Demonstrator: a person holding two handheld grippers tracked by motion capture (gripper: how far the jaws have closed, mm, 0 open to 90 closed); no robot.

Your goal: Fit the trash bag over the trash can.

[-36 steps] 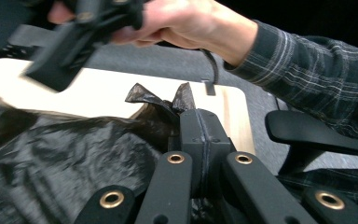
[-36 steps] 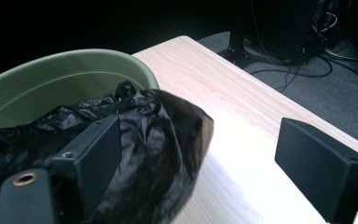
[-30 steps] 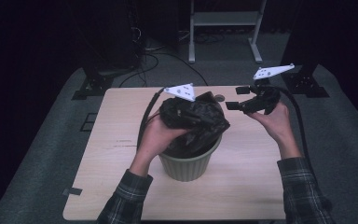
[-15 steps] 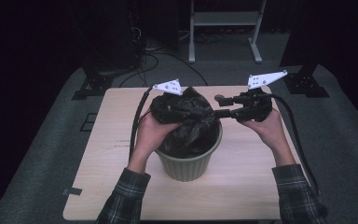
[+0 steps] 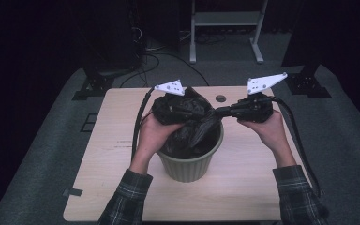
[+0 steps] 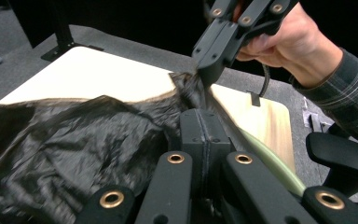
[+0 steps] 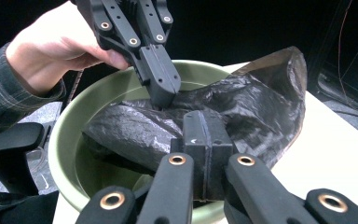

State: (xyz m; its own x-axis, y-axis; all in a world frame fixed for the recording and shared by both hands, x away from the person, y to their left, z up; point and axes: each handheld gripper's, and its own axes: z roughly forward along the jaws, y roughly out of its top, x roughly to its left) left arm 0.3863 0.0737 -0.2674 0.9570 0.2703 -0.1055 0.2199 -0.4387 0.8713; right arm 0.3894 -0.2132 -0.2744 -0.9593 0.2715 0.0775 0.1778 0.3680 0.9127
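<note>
1. The table (image 5: pixel 122 187) is pale wood and stands on grey carpet; a small round hole (image 5: pixel 221 98) sits near its far edge.
2. A green ribbed pot (image 5: pixel 190 166) stands upright near the middle of the table, between the person's two forearms in plaid sleeves.
3. A black plastic bag (image 5: pixel 187 126) lies crumpled in the pot's mouth. Part of it hangs down inside, and part is bunched up above the rim. In the right gripper view the bag (image 7: pixel 242 107) stretches across the pot (image 7: pixel 70 140) and out over its far rim.
4. The left gripper (image 5: pixel 194 111) is over the pot's far left side, held in the left hand (image 5: pixel 152 136). Its jaws are together, clamped on a fold of the bag, as the left gripper view shows (image 6: pixel 204 135).
5. The right gripper (image 5: pixel 222 111) comes in level from the right, held in the right hand (image 5: pixel 269 131). Its jaws have just been closing and now pinch the bag's edge, with the plastic between them (image 7: pixel 204 140).
6. The two sets of jaws meet almost tip to tip over the pot, each gripping the same gathered part of the bag, just beside each other.
</note>
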